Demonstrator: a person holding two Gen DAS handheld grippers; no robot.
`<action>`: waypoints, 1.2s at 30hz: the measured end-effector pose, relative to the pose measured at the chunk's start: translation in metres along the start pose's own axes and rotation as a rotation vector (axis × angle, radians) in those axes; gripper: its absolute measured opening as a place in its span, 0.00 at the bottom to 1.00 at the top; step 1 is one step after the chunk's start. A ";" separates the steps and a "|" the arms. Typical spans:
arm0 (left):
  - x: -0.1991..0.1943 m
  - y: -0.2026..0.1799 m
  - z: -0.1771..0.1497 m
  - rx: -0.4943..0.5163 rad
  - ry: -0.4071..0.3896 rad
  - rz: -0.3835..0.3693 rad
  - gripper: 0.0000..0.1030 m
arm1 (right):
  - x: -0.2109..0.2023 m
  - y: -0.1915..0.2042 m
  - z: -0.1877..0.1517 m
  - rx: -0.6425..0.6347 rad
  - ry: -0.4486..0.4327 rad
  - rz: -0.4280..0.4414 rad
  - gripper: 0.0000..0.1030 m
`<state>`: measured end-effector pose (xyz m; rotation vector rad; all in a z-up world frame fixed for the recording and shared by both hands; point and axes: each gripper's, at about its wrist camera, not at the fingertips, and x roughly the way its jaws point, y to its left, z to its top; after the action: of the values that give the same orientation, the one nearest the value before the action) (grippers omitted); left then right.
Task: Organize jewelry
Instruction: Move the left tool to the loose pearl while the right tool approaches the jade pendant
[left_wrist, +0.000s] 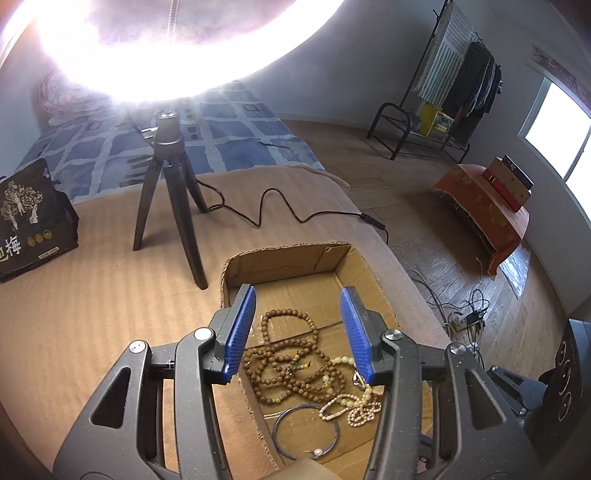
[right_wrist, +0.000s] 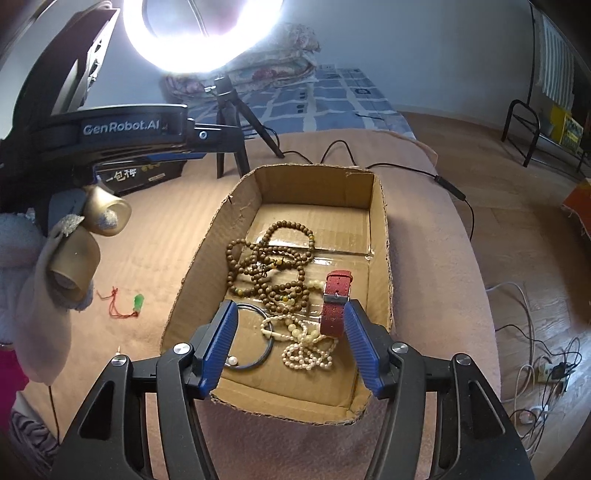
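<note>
Red watch strap (right_wrist: 335, 308) just inside the right gripper's (right_wrist: 290, 341) parted fingers (right_wrist: 360, 345), unclamped.

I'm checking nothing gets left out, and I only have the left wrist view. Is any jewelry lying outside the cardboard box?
Observer: Yes. A green pendant on a red cord lies on the blanket, left of the cardboard box.
Operator: Anything in the box I can't see?
Observer: A red watch strap leans by the right gripper, close to its right finger.
Operator: Is that gripper holding it?
Observer: No, its jaws stand open and the pads do not press on the strap.
</note>
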<state>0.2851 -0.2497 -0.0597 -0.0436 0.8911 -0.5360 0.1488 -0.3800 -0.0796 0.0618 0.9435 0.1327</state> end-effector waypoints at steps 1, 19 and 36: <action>-0.002 0.001 -0.001 0.001 -0.001 0.001 0.47 | 0.000 0.001 0.000 0.000 0.000 -0.004 0.59; -0.062 0.030 -0.030 0.059 -0.042 0.044 0.47 | -0.026 0.020 -0.006 0.043 -0.111 0.006 0.62; -0.108 0.112 -0.113 0.001 0.027 0.097 0.47 | -0.022 0.063 -0.003 -0.024 -0.063 0.029 0.77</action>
<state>0.1941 -0.0821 -0.0815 0.0078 0.9144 -0.4473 0.1283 -0.3207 -0.0561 0.0572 0.8785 0.1678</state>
